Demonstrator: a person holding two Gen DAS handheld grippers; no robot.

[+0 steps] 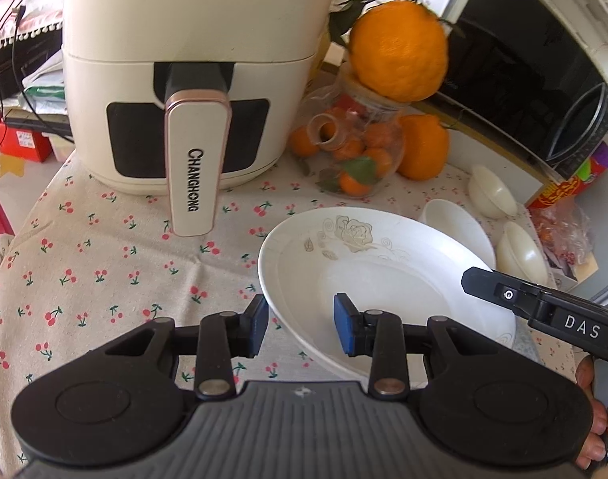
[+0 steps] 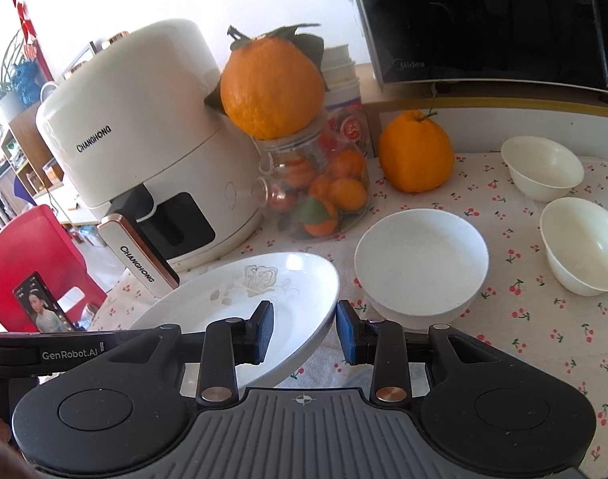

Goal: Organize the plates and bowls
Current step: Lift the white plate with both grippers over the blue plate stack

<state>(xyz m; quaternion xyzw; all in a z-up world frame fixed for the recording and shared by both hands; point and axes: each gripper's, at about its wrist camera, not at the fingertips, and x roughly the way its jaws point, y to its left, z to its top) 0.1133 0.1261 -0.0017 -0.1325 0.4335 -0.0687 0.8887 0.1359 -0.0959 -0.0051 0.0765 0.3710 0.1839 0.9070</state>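
Bench (image 2: 543,359) cloth with cherry print runs under everything, its near edge cut off by the gripper bodies in both views. Next in bulk, the air fryer (image 1: 184,80) loses its top to the frame in the left view, and the microwave (image 2: 483,20) behind is cropped on two sides. A jar (image 2: 315,183) of small oranges carries a big orange (image 2: 272,88) on its mouth; how it balances is hard to see. The plate (image 1: 363,275), tilted and lifted off the cloth, is held at opposite rims: the left gripper (image 1: 302,329) is clenched on one edge, the right gripper (image 2: 304,329) on the other, each rim passing between the blue pads. The plate's underside is hidden. A white bowl (image 2: 421,263) sits just beyond the plate, partly covered by it in the left view, and two cream bowls (image 2: 543,167) stand apart farther right.
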